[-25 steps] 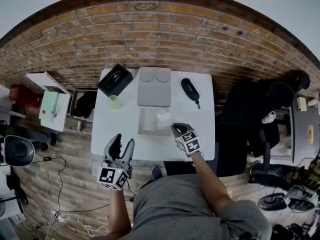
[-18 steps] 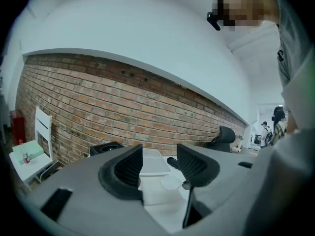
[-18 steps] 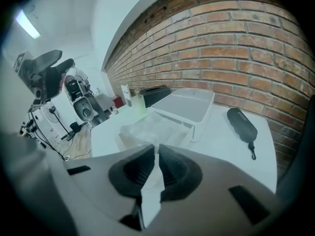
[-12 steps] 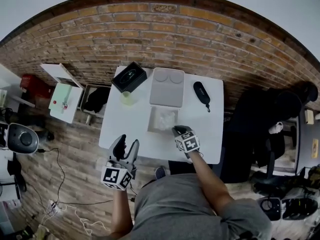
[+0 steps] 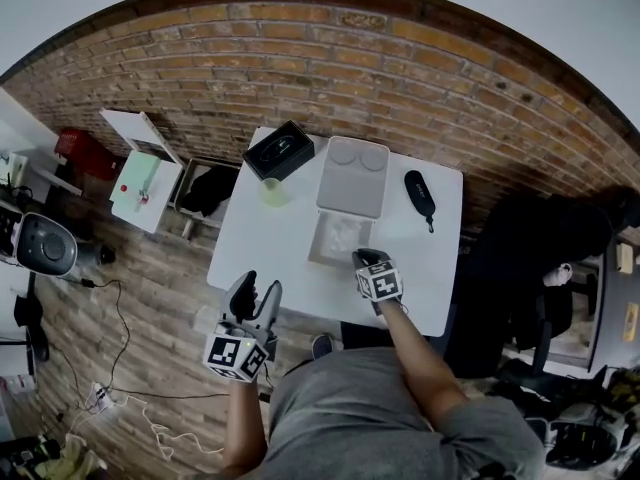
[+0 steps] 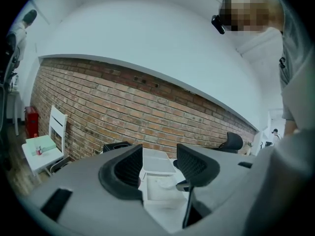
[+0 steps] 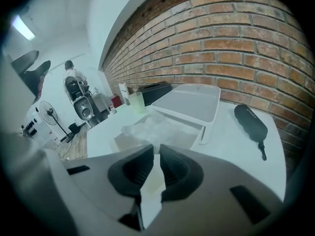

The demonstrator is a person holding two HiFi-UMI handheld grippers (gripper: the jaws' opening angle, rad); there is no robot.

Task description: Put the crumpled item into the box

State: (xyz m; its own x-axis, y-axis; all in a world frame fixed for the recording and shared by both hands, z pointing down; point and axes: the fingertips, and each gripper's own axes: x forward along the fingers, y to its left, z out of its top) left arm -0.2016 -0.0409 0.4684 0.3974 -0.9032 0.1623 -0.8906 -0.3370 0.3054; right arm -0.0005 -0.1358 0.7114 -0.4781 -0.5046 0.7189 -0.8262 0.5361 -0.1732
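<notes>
The crumpled white item (image 5: 340, 236) (image 7: 147, 127) lies inside the open pale box (image 5: 322, 252) (image 7: 194, 137) on the white table (image 5: 270, 258). The box's lid (image 5: 352, 176) (image 7: 189, 104) lies just behind it. My right gripper (image 5: 362, 260) (image 7: 156, 154) hovers at the box's near right corner. Its jaws are shut with nothing between them. My left gripper (image 5: 255, 298) (image 6: 157, 163) hangs open and empty off the table's near left edge, pointing at the box (image 6: 160, 191).
A black case (image 5: 420, 196) (image 7: 251, 122) lies right of the lid. A green cup (image 5: 273, 190) (image 7: 135, 102) and a black box (image 5: 278, 150) stand at the back left. A small white side table (image 5: 140, 173) stands left, and a black office chair (image 5: 540, 258) right.
The head view has swung, so the table sits further right in it. The crumpled item has moved from the box's right edge to its middle. Both grippers stay near the table's front.
</notes>
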